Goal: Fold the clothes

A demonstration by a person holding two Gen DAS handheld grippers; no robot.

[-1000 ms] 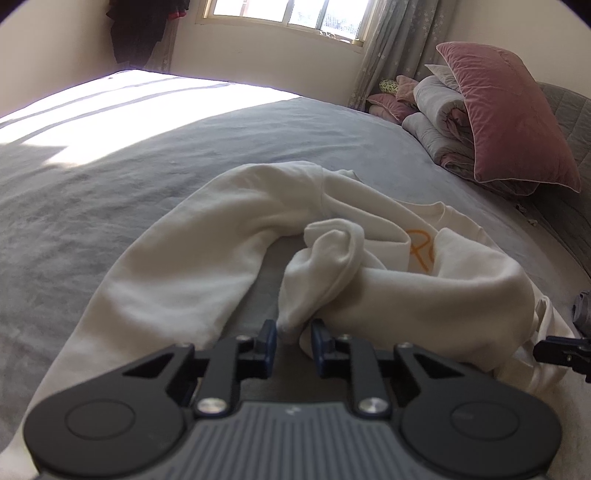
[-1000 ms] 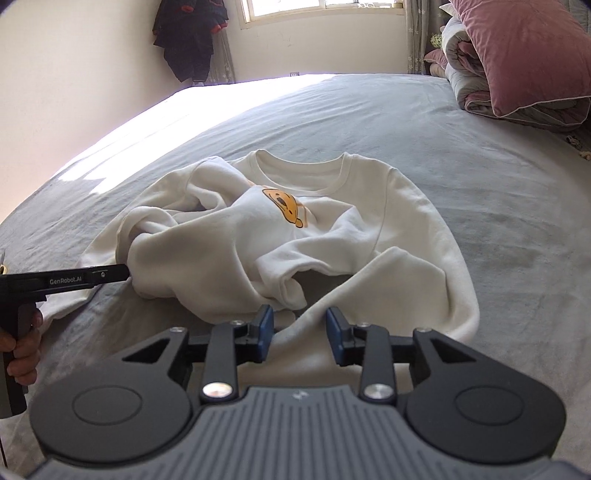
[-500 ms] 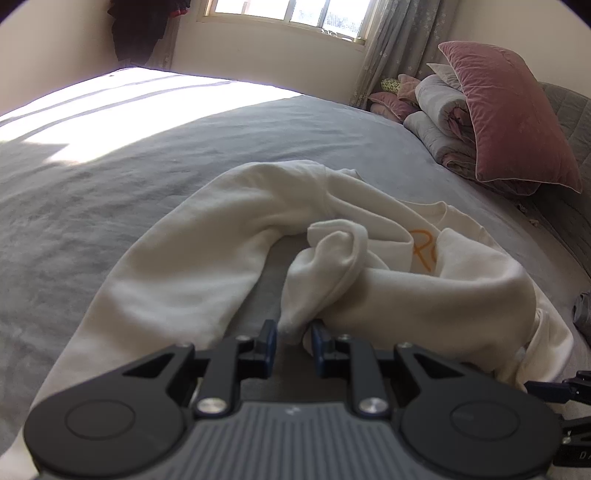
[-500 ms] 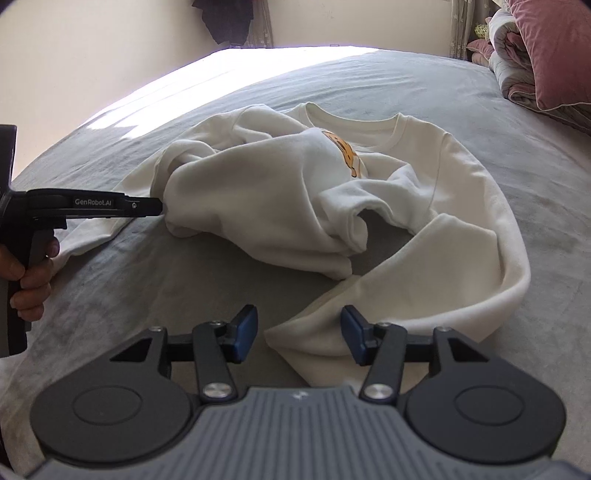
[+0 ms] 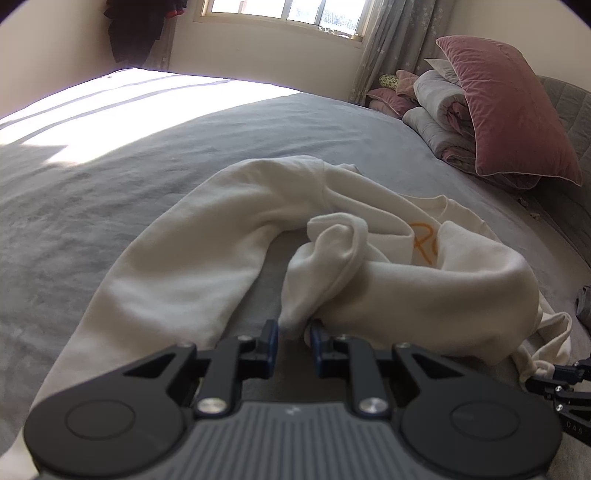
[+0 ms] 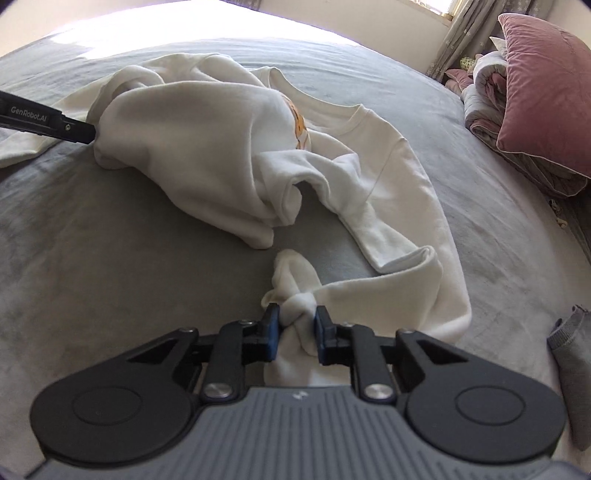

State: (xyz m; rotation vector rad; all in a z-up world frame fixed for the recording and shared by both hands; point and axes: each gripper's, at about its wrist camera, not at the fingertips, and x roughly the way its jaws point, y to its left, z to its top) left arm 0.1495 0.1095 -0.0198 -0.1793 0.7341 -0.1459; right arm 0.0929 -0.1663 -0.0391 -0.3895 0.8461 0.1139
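Observation:
A cream sweatshirt (image 6: 207,147) with an orange print (image 6: 300,127) lies crumpled on the grey bed (image 6: 110,240). My left gripper (image 5: 292,335) is shut on a bunched corner of the sweatshirt (image 5: 406,288); it also shows in the right wrist view (image 6: 66,127) at the far left. My right gripper (image 6: 297,325) is shut on a twisted bunch of the sweatshirt's near edge; its tip shows in the left wrist view (image 5: 554,376) at the lower right.
A pink pillow (image 5: 509,110) and rolled grey bedding (image 5: 439,122) lie at the head of the bed, right. A grey cloth (image 6: 569,339) lies at the right edge. Dark clothes (image 5: 136,29) hang on the far wall by the window.
My right gripper moved forward and down to the sweatshirt's near edge and shut on it. My left gripper stayed shut on its corner and barely moved.

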